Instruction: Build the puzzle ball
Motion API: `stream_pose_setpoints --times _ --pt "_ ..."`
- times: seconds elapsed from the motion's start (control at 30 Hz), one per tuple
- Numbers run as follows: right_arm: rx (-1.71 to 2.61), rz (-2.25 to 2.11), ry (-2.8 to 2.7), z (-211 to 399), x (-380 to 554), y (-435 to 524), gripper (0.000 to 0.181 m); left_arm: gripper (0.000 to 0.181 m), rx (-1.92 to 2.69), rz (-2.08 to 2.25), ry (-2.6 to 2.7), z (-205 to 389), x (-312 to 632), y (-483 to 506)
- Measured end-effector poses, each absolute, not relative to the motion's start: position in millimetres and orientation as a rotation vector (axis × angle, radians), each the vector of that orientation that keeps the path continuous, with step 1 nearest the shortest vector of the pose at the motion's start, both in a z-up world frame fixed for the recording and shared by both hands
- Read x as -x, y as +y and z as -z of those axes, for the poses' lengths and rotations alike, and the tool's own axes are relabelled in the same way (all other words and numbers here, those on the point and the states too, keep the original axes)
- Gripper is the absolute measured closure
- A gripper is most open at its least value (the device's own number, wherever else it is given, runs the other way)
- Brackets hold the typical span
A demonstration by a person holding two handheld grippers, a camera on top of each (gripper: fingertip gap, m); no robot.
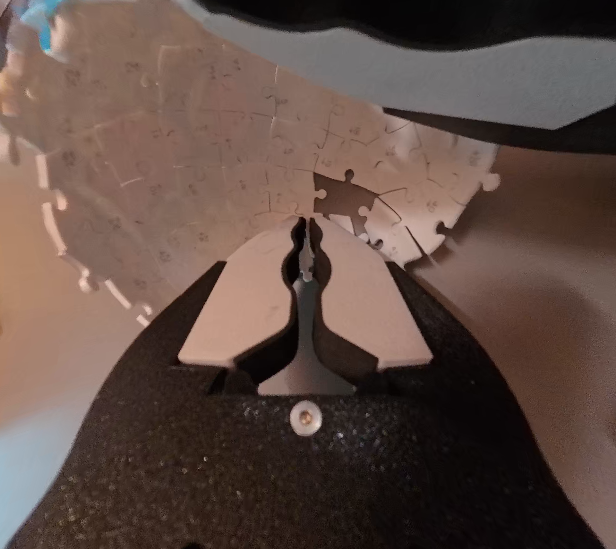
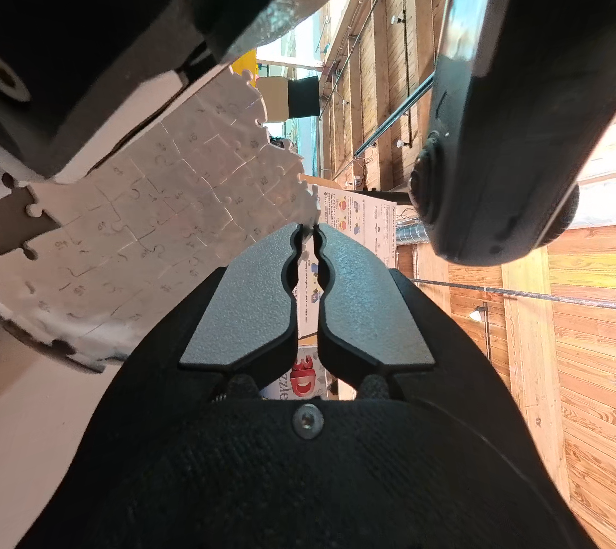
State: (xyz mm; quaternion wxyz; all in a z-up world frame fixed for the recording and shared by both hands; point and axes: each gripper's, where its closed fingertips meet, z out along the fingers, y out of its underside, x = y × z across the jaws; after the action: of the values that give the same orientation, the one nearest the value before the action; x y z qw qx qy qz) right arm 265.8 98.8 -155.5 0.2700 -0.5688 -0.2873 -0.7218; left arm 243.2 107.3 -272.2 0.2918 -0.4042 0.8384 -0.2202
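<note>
Up in the air between the two tools hangs the half-built puzzle ball (image 1: 206,166) — a curved shell of white pieces clicked together, seen from its plain inside. It rests on no counter that I can see; both tools seem to carry it.

The left hand-held gripper (image 1: 307,226) has its fingers pressed nearly together, pinching the lower edge of the shell, and a thin bit of piece shows in the slit between them. The right hand-held gripper (image 2: 308,228) is also squeezed tight and pinches the knobby edge of the shell (image 2: 150,226) on its own side.

Just above the left tool there is a hole (image 1: 346,196) in the shell, shaped like one missing piece, with little knobs poking in around it. The outer edge is bumpy too, so more pieces must still go on.

I think the job right now is to hold the shell steady and turn it to the next spot. To do that well, both tools should move together, slow and even — if one pulls away from the other, the thin joints could pop open. The squeeze should be firm but gentle, so the edge does not bend. The other tool's big black body (image 2: 520,100) hangs close by, so keep them from bumping.
</note>
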Motion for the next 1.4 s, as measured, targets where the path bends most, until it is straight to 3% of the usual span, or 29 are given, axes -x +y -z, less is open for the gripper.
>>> stream_pose_setpoints --times 1.4 --pt "1.525 1.955 -0.776 156 -262 98 0.176 0.181 1.270 0.552 2.171 274 -237 109"
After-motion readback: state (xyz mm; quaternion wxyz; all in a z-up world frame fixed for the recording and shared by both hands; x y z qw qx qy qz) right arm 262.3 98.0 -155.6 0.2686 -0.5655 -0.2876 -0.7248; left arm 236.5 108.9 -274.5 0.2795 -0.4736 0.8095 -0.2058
